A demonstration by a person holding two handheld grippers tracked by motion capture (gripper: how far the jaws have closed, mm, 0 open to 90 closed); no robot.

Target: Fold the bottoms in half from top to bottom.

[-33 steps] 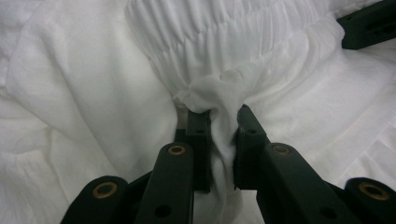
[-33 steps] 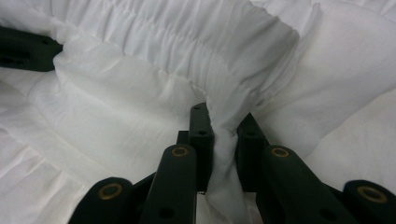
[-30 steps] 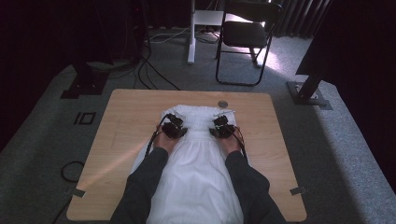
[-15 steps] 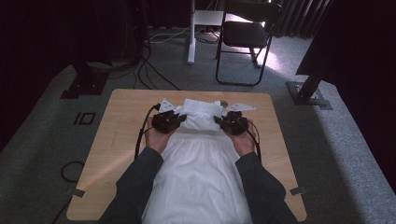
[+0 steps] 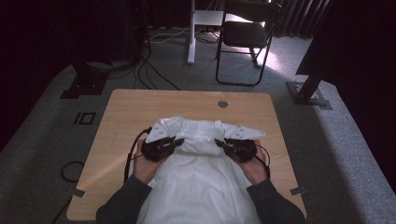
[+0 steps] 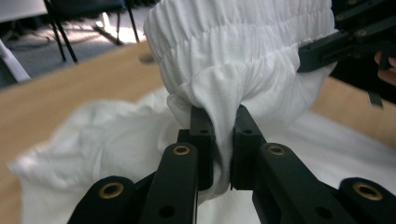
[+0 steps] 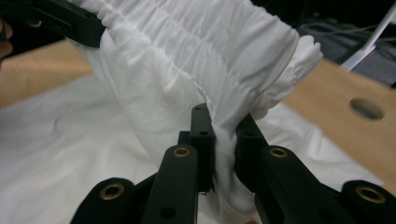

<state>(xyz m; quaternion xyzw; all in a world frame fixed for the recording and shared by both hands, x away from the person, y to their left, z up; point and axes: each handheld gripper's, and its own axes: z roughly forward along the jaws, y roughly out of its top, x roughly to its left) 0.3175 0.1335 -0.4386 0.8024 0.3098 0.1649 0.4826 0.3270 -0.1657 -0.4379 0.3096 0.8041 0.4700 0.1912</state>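
A white garment (image 5: pixel 201 182) lies on the wooden table (image 5: pixel 140 107) and runs toward the person. Its gathered elastic edge (image 5: pixel 198 128) is raised off the table and stretched between both grippers. My left gripper (image 5: pixel 178 141) is shut on the left end of that edge, and a fold of white cloth (image 6: pixel 219 100) is pinched between its pads. On the right end my right gripper (image 5: pixel 218 143) is shut, its pads clamped on the ribbed cloth (image 7: pixel 224 126). The right gripper (image 6: pixel 336 44) also shows in the left gripper view, and the left gripper (image 7: pixel 56 21) in the right gripper view.
A round hole (image 5: pixel 222 104) sits near the table's far edge. Bare wood lies to the left and right of the garment. Beyond the table stand a black chair (image 5: pixel 247 32), a white post (image 5: pixel 191 32) and floor cables (image 5: pixel 149 70).
Both hands have drawn back toward the person, spread apart and risen. The garment's gathered edge came up with them, and white corners now lie spread on the table behind it.
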